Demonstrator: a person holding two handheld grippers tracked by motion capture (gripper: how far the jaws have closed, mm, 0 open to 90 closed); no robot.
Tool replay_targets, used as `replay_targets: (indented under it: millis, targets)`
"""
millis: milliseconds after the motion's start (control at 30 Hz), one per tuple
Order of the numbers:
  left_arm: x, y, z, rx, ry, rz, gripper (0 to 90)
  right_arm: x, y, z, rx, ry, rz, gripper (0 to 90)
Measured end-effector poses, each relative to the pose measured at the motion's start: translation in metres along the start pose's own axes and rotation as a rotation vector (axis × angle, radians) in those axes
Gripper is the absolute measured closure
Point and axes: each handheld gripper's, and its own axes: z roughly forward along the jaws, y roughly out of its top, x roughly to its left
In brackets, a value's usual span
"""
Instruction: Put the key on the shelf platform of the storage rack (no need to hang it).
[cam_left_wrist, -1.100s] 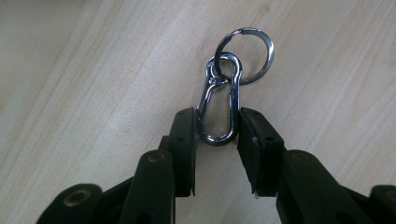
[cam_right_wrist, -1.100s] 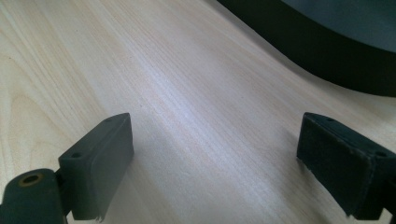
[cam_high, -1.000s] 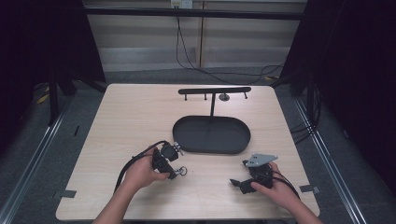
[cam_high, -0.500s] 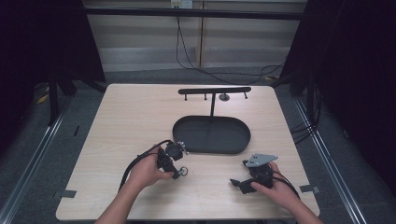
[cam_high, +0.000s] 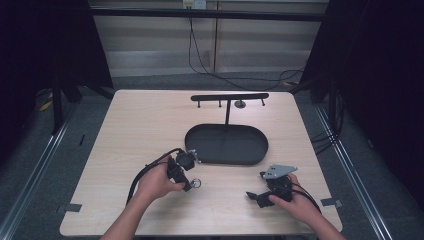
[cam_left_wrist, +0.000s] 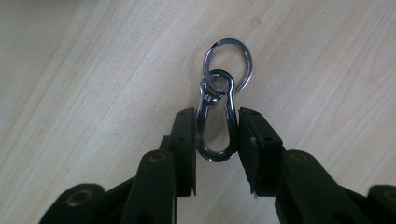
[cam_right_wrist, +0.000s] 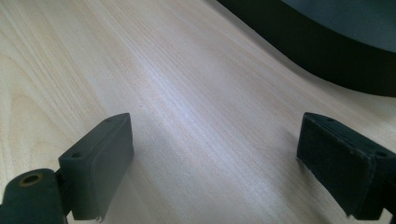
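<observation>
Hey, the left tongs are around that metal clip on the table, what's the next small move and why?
Probably lift the clip straight up a little. In the left gripper view, the left tongs press it from both sides, with the key ring hanging off its far end, flat on the table. The hook stand over the black tray looks like where it goes. The right tongs rest open.
</observation>
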Motion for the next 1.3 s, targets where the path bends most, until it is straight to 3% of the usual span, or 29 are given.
replay_targets:
  millis: [233,600,1067,1300]
  targets:
    - [0.003,0.000,-0.013,-0.020,-0.014,-0.033,68.2,0.000,0.000,0.000,0.000,0.000,0.000,10.3]
    - [0.006,0.006,-0.031,-0.010,-0.006,-0.037,68.2,0.000,0.000,0.000,0.000,0.000,-0.001,10.3]
    - [0.011,0.024,-0.055,-0.040,-0.016,-0.046,68.2,0.000,0.000,0.000,0.000,0.000,-0.001,10.3]
    - [0.014,0.033,-0.062,-0.050,-0.020,-0.077,68.2,0.000,0.000,0.000,0.000,0.000,-0.001,10.3]
